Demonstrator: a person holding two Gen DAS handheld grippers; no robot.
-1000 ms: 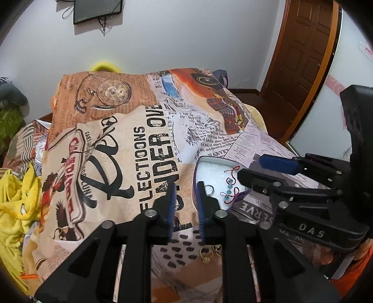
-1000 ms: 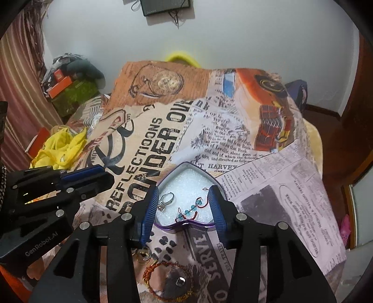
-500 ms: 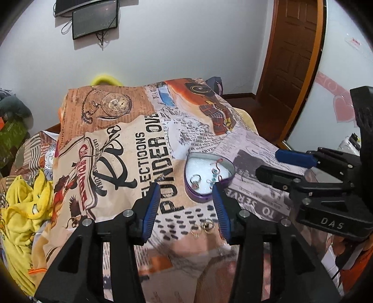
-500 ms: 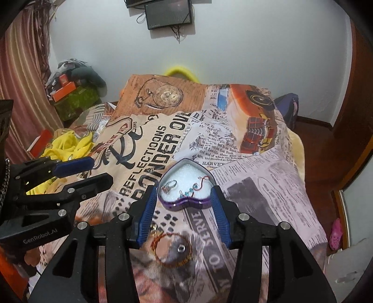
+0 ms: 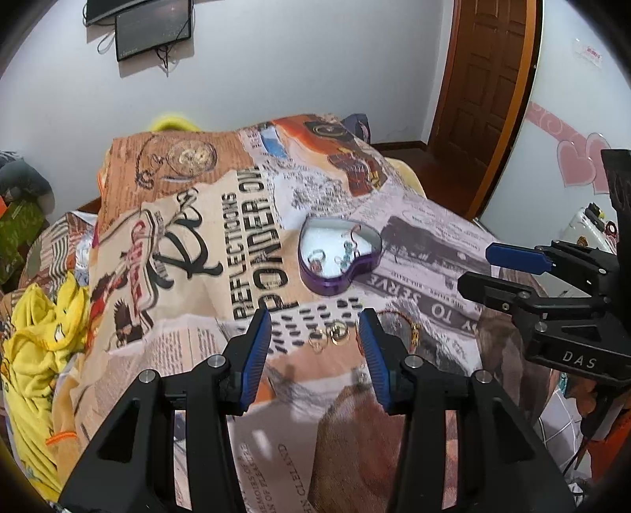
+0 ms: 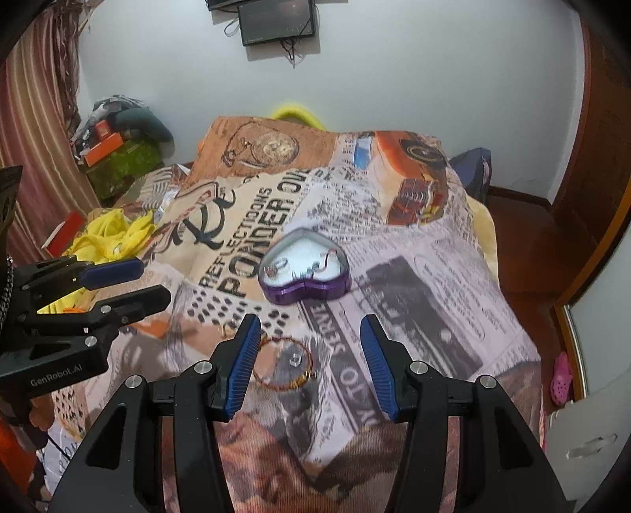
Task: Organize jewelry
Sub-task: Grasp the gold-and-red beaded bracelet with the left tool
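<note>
A purple heart-shaped box (image 5: 339,256) (image 6: 305,272) lies open on the newspaper-print bedspread (image 5: 205,244), holding a ring and a beaded cord bracelet. In front of it on the cloth lie two gold rings (image 5: 339,334) and a red-gold bracelet (image 6: 282,365) with a small silver piece inside its loop. My left gripper (image 5: 314,327) hovers open above the rings with nothing between its fingers. My right gripper (image 6: 309,327) hangs above the bracelet, its jaws opening and holding nothing. Each gripper also shows at the side of the other's view.
Crumpled yellow cloth (image 5: 35,347) lies at the bed's left side, with boxes and bags (image 6: 114,158) beyond. The bed drops off to the right toward a wooden floor, a brown door (image 5: 485,79) and a pink shoe (image 6: 562,379). A monitor (image 5: 154,29) hangs on the wall.
Both grippers have drawn back from the heart box, which now looks smaller and farther. The left jaws went from nearly shut to open; the right jaws widened slightly. The rings and bracelet came into view.
</note>
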